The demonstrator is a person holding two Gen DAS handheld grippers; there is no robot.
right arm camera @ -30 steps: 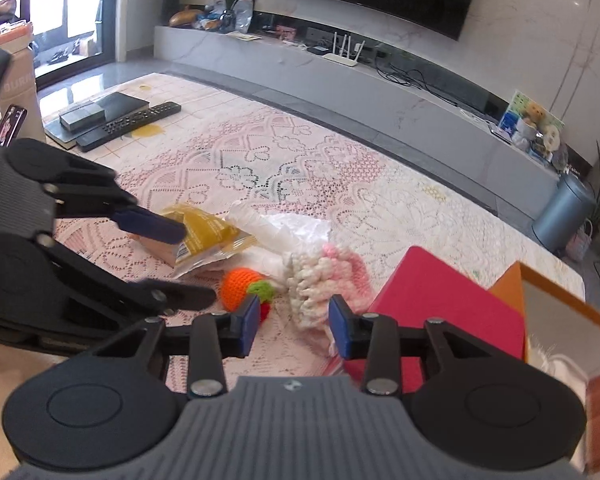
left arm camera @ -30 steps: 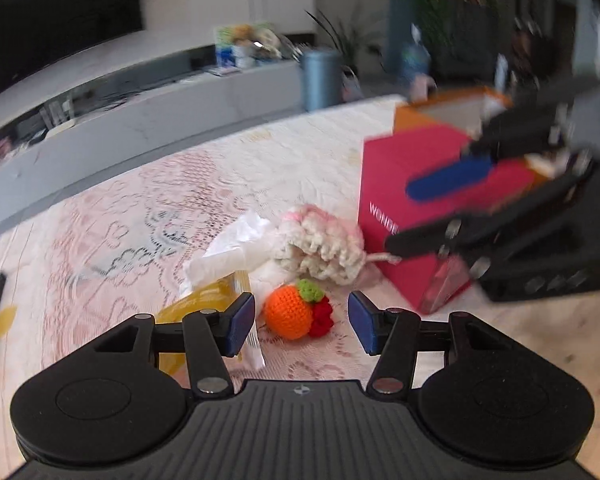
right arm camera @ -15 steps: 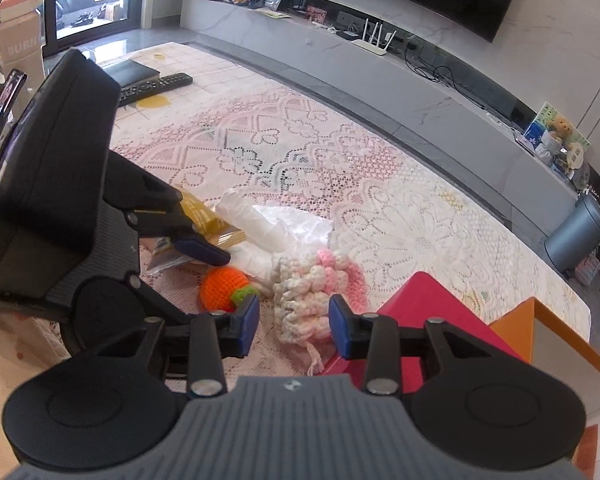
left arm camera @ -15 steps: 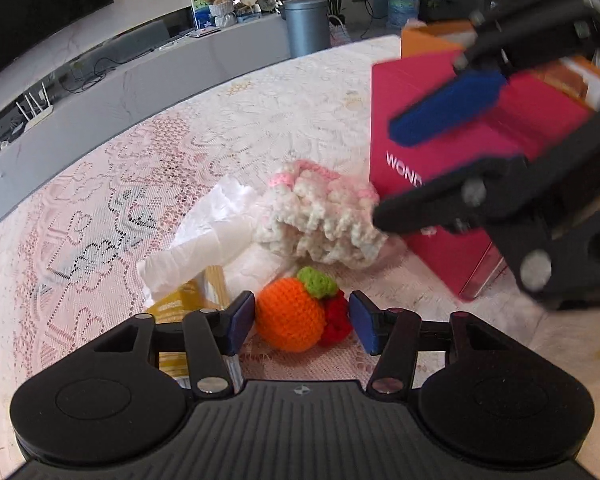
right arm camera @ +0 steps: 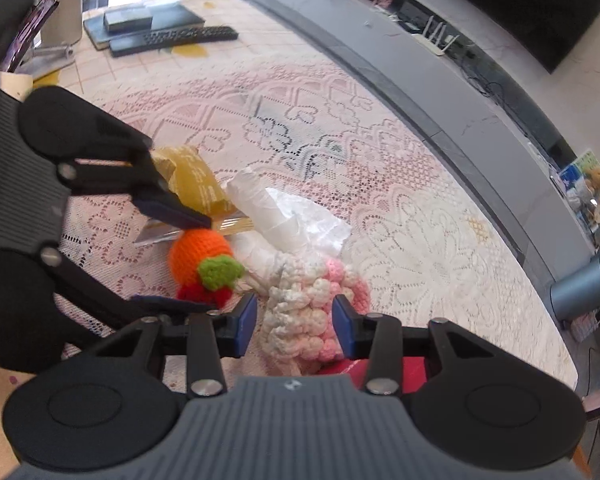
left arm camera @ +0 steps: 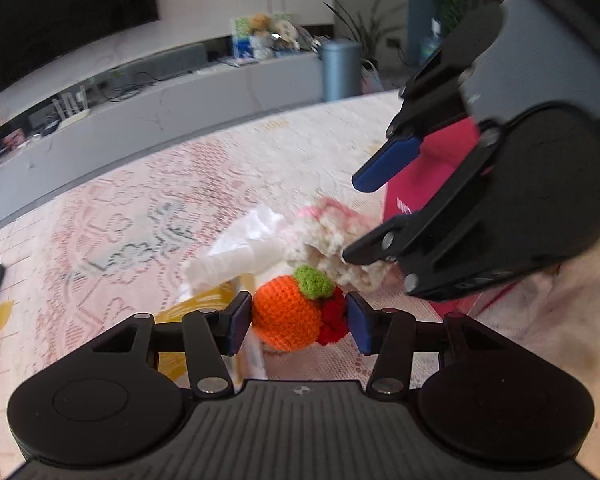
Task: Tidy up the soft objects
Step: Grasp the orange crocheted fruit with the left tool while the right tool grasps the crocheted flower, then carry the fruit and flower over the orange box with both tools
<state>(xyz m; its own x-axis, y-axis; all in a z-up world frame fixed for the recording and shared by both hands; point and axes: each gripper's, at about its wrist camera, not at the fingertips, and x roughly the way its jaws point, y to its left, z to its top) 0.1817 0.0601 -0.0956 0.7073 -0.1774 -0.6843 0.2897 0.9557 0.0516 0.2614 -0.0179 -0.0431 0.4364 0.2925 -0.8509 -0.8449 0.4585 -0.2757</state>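
Note:
An orange crochet toy with a green cap and a red part lies on the lace tablecloth. My left gripper is closing on it, and its pads touch both sides. From the right wrist view, the left gripper straddles the toy. A pink and white crochet piece lies just right of it. My right gripper hangs over this piece with jaws opening, one finger on each side and neither pressing. In the left wrist view the right gripper covers part of the crochet piece.
A crumpled white plastic bag and a yellow packet lie just behind the toys. A red box stands close on the right. A remote control and dark books lie at the far end.
My left gripper came forward until the orange toy sat between its pads, and the jaws narrowed. My right gripper rolled, came down over the pink and white piece, and widened.

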